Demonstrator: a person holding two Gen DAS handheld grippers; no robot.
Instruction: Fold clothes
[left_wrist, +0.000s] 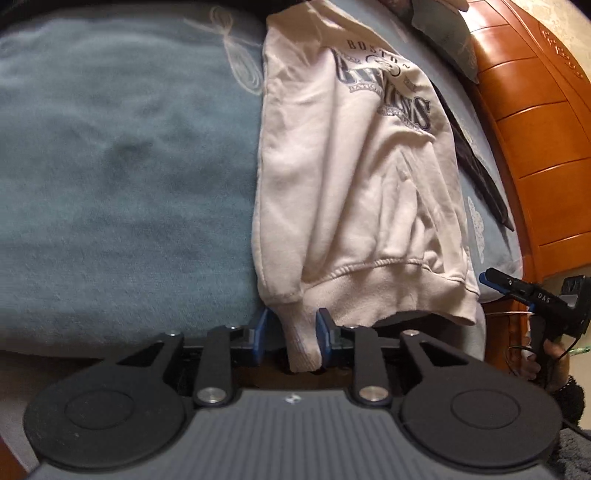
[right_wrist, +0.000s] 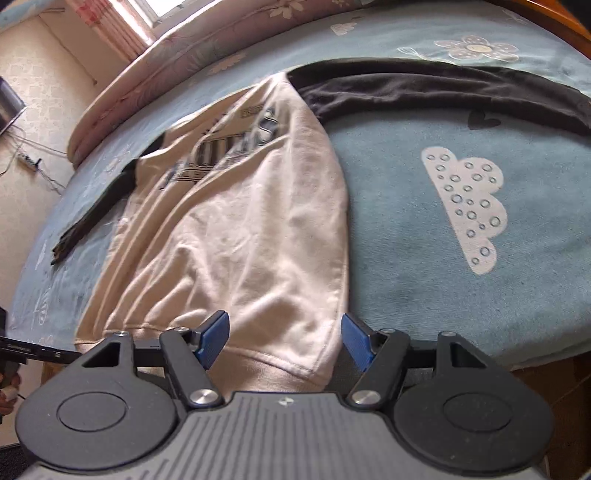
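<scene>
A cream sweatshirt (left_wrist: 332, 177) with a dark blue printed logo lies lengthwise on the blue bed cover (left_wrist: 122, 166), its hem at the near bed edge. One sleeve cuff (left_wrist: 301, 343) hangs over that edge between the blue pads of my left gripper (left_wrist: 293, 332), which is part open, with a gap on the left side. My right gripper (right_wrist: 284, 341) stands wide open over the sweatshirt (right_wrist: 240, 229), with the hem band (right_wrist: 280, 369) between its fingers. It also shows at the right edge of the left wrist view, held by a hand (left_wrist: 532, 365).
A black garment (right_wrist: 443, 88) lies under and beyond the sweatshirt. A wooden headboard (left_wrist: 535, 129) runs along the right, with a pillow (left_wrist: 443, 33) against it. A pink floral quilt (right_wrist: 184, 48) edges the far side, with floor and cables (right_wrist: 29, 158) beyond it.
</scene>
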